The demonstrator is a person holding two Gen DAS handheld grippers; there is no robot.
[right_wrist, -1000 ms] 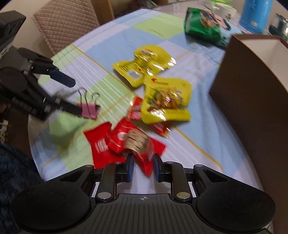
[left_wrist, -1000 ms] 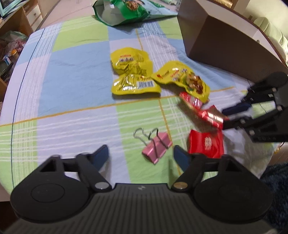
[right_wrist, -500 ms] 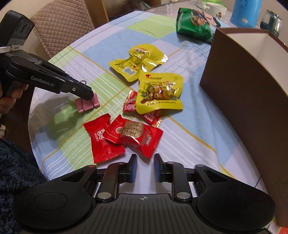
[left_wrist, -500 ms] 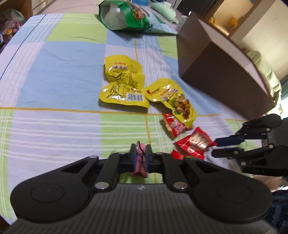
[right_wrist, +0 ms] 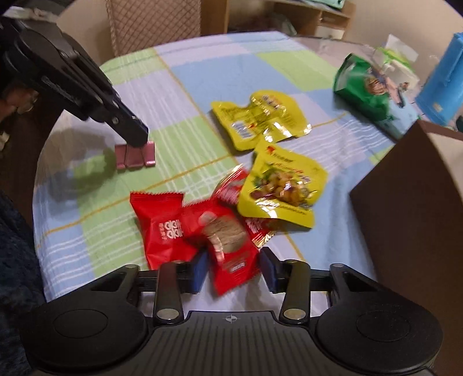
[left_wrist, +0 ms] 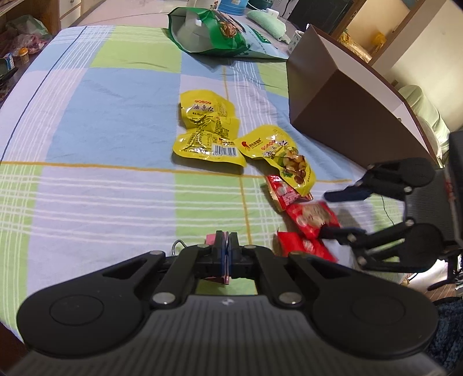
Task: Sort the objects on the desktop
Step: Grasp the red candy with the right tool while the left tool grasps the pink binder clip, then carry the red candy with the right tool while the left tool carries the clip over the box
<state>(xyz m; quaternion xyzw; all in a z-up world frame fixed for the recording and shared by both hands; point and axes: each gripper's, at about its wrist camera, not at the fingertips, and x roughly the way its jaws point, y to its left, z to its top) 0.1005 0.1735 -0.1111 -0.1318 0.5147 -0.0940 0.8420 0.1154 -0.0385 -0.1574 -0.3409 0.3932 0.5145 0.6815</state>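
My left gripper (left_wrist: pixel 226 254) is shut on a pink binder clip (left_wrist: pixel 212 240) at the near edge of the checked tablecloth; the same clip (right_wrist: pixel 135 156) and gripper (right_wrist: pixel 136 136) show in the right wrist view. My right gripper (right_wrist: pixel 233 270) is open, its blue pads either side of a red snack packet (right_wrist: pixel 228 240). It also shows in the left wrist view (left_wrist: pixel 335 214) beside that packet (left_wrist: pixel 314 217). Another red packet (right_wrist: pixel 162 222) lies to its left. Yellow snack packets (left_wrist: pixel 208 130) (left_wrist: pixel 286 156) lie mid-table.
A brown open box (left_wrist: pixel 347 104) stands at the right. A green bag (left_wrist: pixel 214 31) lies at the far end. A blue container (right_wrist: pixel 442 86) stands behind the box. A chair (right_wrist: pixel 153 26) stands past the table edge.
My right gripper has opened and moved forward around the red packet. My left gripper stays shut on the clip and has shifted slightly.
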